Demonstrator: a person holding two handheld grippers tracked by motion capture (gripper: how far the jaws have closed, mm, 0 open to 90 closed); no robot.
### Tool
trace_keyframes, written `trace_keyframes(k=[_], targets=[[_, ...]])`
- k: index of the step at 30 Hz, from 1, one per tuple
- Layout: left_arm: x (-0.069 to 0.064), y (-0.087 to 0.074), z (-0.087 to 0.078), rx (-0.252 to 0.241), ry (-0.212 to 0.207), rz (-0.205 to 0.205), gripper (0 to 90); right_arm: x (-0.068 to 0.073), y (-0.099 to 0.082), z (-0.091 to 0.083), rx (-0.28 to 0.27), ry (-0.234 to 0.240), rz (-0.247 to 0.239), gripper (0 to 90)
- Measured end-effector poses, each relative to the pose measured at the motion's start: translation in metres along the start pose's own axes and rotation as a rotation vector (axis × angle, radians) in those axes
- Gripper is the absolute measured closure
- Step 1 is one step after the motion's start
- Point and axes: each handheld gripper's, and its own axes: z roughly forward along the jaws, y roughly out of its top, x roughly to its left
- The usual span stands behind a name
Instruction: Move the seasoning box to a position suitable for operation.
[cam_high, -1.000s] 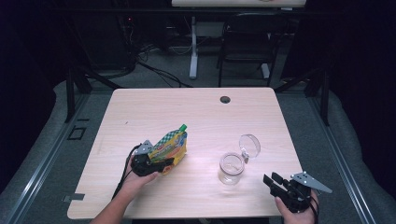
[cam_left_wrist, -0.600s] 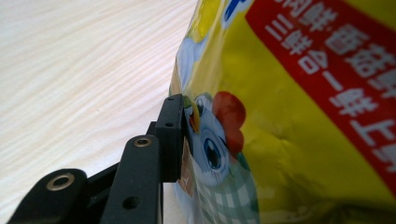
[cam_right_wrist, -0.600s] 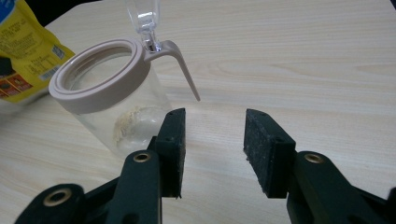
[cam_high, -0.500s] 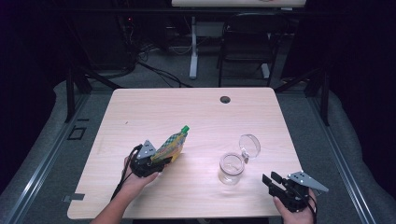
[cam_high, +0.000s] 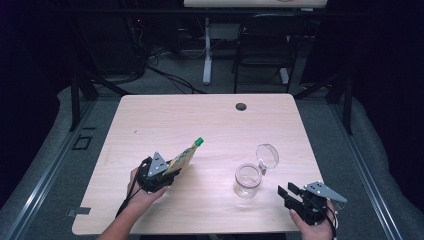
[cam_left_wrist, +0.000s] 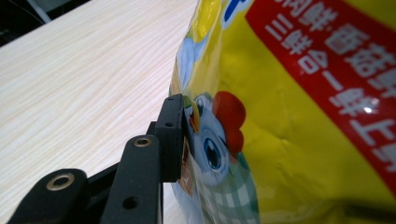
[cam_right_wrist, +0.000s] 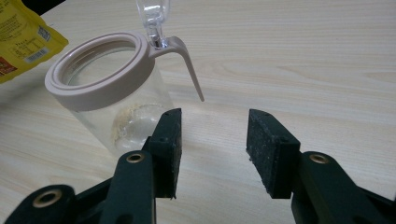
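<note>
The table (cam_high: 210, 125) under my hands is pale wood. In my left tool (cam_high: 159, 174), near the front left of it, I hold a yellow pouch (cam_high: 182, 159) with a green cap (cam_high: 199, 142); the pouch is tilted, cap pointing up and away towards the far right, and the jaw I can see in the left gripper view presses flat against its printed side. To its right, well apart, a clear glass jar (cam_high: 248, 180) stands upright on the table, its hinged lid (cam_high: 267, 156) swung open behind it. My right tool (cam_high: 295, 196) sits near the front right corner, just beside the jar; its jaws have just been opening and stand apart with nothing between them.
</note>
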Motion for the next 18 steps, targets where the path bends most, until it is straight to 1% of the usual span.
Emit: trace_keyframes(k=[2,4,5,7,9,13,14,15,18], targets=[[-0.003,0.0,-0.003,0.004,0.023,0.029,63.0,0.002,0.0,0.001,0.0,0.003,-0.003,54.9],[-0.006,0.001,-0.004,0.005,0.046,0.057,63.0,0.003,0.002,0.002,0.007,0.001,-0.018,54.9],[-0.008,0.001,-0.006,0.01,0.065,0.082,63.0,0.003,0.002,0.002,0.008,0.003,-0.023,54.7],[-0.011,0.001,-0.008,0.011,0.085,0.106,63.0,0.004,0.003,0.004,0.002,0.0,-0.034,53.4],[-0.014,0.002,-0.008,0.011,0.098,0.118,63.0,0.004,0.004,0.006,-0.011,-0.01,-0.042,50.9],[-0.018,0.002,-0.009,0.018,0.115,0.141,63.0,0.004,0.005,0.007,-0.032,-0.049,-0.068,44.7],[-0.019,0.002,-0.008,0.017,0.118,0.145,63.0,0.004,0.005,0.006,-0.038,-0.05,-0.068,43.7],[-0.02,0.002,-0.008,0.022,0.118,0.15,63.0,0.003,0.006,0.006,-0.04,-0.061,-0.072,42.9],[-0.022,0.003,-0.008,0.027,0.121,0.164,63.0,0.002,0.006,0.006,-0.05,-0.066,-0.085,42.4]])
